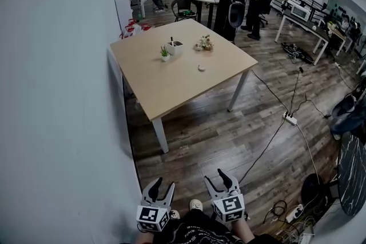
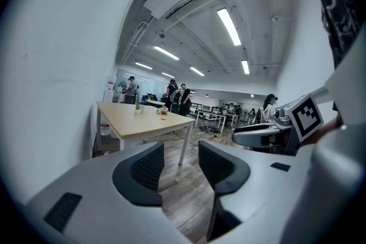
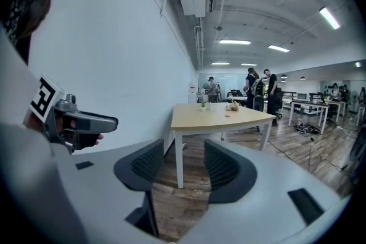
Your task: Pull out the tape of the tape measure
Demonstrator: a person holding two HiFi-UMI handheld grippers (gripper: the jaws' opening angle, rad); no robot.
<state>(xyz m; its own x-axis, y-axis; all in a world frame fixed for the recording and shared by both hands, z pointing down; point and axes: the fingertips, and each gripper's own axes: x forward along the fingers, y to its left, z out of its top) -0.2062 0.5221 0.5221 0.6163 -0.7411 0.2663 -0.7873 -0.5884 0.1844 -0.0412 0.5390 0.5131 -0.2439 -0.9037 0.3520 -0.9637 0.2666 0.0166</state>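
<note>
A small pale round object (image 1: 201, 68), possibly the tape measure, lies on the light wooden table (image 1: 171, 86) far ahead of me. Both grippers hang low over the wooden floor, well short of the table. My left gripper (image 1: 163, 184) is open, and in the left gripper view (image 2: 180, 146) only floor shows between its dark pads. My right gripper (image 1: 215, 177) is open too; the right gripper view (image 3: 184, 146) shows nothing between its jaws, with the table (image 3: 217, 117) beyond. Each gripper view also catches the other gripper at its edge.
On the table stand a small potted plant (image 1: 164, 53), a white holder (image 1: 175, 47) and a small decoration (image 1: 203, 43). A white wall (image 1: 57, 94) runs along my left. Cables and a power strip (image 1: 290, 118) lie on the floor to the right. Several people stand at the far end.
</note>
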